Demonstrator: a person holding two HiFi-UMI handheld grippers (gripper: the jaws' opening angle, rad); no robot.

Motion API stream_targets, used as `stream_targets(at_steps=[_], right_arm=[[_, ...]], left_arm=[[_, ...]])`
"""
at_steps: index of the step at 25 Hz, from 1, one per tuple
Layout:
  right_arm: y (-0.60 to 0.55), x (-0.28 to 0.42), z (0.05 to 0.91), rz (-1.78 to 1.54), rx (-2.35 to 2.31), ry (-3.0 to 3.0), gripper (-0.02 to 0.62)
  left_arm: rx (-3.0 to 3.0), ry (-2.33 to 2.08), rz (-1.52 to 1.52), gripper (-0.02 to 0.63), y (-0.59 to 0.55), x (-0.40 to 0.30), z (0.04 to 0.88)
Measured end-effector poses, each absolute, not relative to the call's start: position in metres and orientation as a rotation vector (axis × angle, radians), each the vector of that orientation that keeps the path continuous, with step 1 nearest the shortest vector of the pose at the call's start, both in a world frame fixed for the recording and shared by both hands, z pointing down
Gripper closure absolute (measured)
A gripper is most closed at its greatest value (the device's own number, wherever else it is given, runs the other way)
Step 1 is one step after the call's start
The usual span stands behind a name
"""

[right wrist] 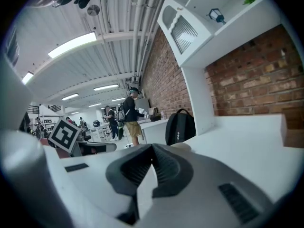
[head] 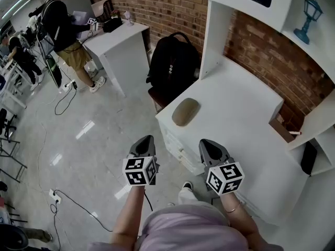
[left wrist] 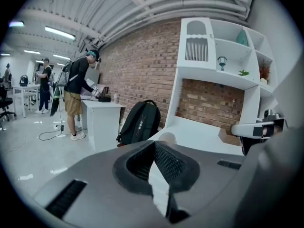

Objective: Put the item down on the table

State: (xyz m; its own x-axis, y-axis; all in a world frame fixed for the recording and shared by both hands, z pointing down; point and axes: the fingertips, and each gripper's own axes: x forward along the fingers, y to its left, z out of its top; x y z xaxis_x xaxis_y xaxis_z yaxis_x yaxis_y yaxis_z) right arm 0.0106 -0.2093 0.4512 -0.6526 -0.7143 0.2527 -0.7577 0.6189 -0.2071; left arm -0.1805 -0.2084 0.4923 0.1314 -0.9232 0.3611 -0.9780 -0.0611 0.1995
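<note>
While left tongs (head: 147,139) and right tongs (head: 205,142) stand closed, empty — tan oval item (head: 185,111) lies on white counter (head: 246,114), red brick wall (head: 157,4) behind.

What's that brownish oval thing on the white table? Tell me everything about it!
The tan oval object is smooth, rounded and dull, like a flattened pebble; its material can't be told. It lies flat on the white table, near the edge closest to the black backpack. Only the table touches it.
</note>
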Motion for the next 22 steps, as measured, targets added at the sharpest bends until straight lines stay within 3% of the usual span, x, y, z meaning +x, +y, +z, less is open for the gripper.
stream_targets(at_steps=[22], right_arm=[[-0.208, 0.012, 0.45, 0.429, 1.25, -2.684, 0.595]], left_arm=[[2.053, -1.823, 0.158, 0.603, -0.197, -0.177, 0.48]])
